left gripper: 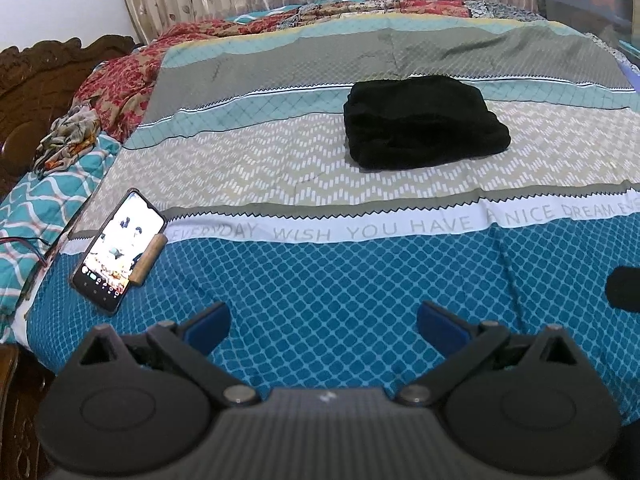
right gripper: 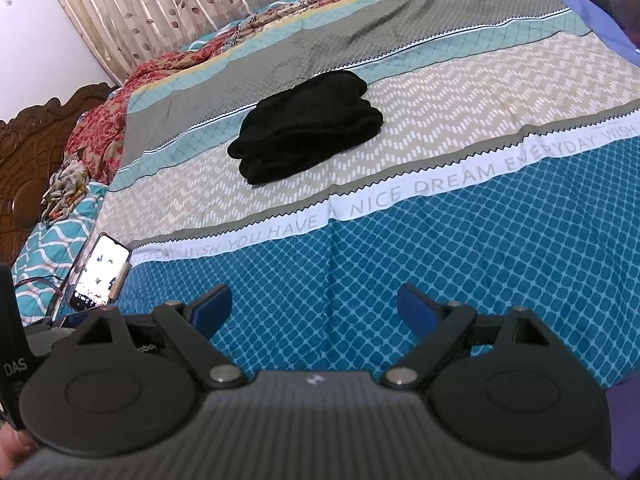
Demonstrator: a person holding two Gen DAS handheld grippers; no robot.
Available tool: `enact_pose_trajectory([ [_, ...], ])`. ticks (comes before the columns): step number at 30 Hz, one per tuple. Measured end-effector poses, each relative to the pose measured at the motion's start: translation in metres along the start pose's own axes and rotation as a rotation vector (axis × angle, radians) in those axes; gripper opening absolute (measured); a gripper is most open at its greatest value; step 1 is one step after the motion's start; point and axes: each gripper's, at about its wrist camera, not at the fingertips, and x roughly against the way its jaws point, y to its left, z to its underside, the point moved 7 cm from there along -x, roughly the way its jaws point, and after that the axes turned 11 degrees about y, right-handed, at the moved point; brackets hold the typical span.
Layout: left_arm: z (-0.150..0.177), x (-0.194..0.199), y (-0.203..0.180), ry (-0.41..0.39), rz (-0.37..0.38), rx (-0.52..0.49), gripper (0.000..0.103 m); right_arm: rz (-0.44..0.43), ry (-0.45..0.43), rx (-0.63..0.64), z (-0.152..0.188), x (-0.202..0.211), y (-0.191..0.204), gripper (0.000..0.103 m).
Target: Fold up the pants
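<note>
Left wrist: both tongs [left gripper: 323, 322] [right gripper: 315, 307] spread; pants [left gripper: 424, 122] lie folded.

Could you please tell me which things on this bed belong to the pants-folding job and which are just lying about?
Part of the job: black pants, already in a folded bundle; left gripper and right gripper, both open and empty.

Lying about: smartphone, red floral blanket, crumpled patterned cloth.
</note>
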Motion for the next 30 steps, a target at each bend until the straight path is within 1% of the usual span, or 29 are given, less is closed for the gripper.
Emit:
enact_pose_trajectory([
  [3, 0.000, 0.001, -0.002, -0.006, 0.000, -0.013, 0.103, -0.001, -0.002, 0.000, -0.001, 0.000, 0.000, 0.091],
  [14, -0.002, 0.002, -0.009, 0.011, 0.003, -0.029, 0.103, -0.009, -0.012, -0.012, -0.002, 0.002, -0.004, 0.091],
  [20, -0.005, 0.005, -0.014, 0.004, -0.017, -0.052, 0.103, -0.016, -0.017, -0.022, -0.002, 0.003, -0.005, 0.091],
  [30, -0.005, 0.002, -0.020, 0.027, -0.028, -0.074, 0.103, -0.026, -0.027, -0.038, -0.002, 0.005, -0.010, 0.091],
])
